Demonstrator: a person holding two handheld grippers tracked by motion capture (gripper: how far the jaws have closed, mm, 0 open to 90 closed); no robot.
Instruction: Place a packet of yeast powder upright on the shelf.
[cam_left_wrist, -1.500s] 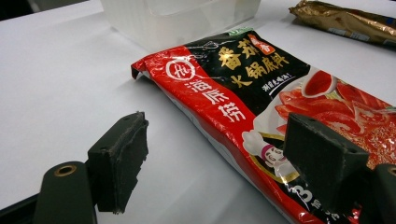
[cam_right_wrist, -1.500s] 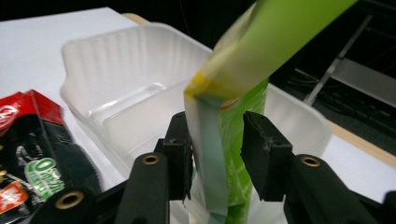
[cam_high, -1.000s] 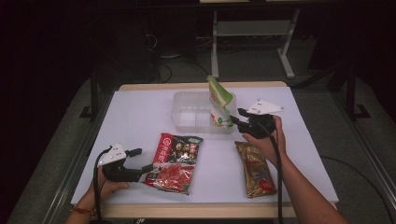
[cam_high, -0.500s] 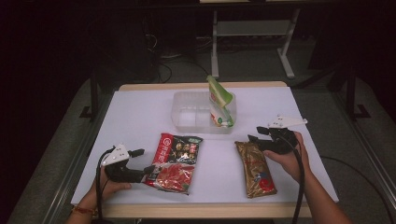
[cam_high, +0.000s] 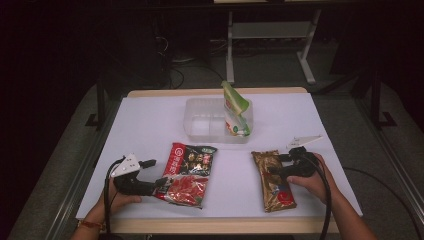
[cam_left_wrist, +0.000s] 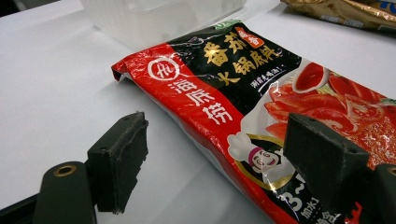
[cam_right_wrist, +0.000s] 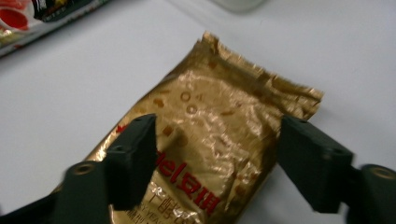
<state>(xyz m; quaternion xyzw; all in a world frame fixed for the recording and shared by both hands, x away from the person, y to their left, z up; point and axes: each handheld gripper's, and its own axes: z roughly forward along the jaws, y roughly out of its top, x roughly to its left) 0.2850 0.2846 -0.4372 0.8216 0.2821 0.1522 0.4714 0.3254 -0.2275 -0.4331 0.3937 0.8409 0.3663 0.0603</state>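
One white-topped rectangular table (cam_high: 150, 125) carries everything here. On it stands one clear plastic rectangular tub (cam_high: 205, 122), near the far edge, and one green-and-white pouch (cam_high: 236, 110) leans upright inside the tub at its right end. Two flat packets lie on the table in front of the tub, well apart from each other: one red-and-black printed foil packet (cam_high: 189, 167) towards the left, and one narrow gold foil packet (cam_high: 274, 180) towards the right.

There are two black two-jaw grippers, one in each hand. The left gripper (cam_high: 156, 172) lies low at the near left, held by the left hand (cam_high: 117, 197), pointing right at the red-and-black packet's edge. In the left gripper view (cam_left_wrist: 215, 154) its jaws stand wide apart, one over bare table and one over the packet's print; they grip nothing.

The right gripper (cam_high: 278, 164) is held by the right hand (cam_high: 307, 182) just at the gold packet's right side, pointing left across it. In the right gripper view (cam_right_wrist: 215, 154) its jaws are spread wide, straddling the gold packet's (cam_right_wrist: 210, 140) width without closing on it.
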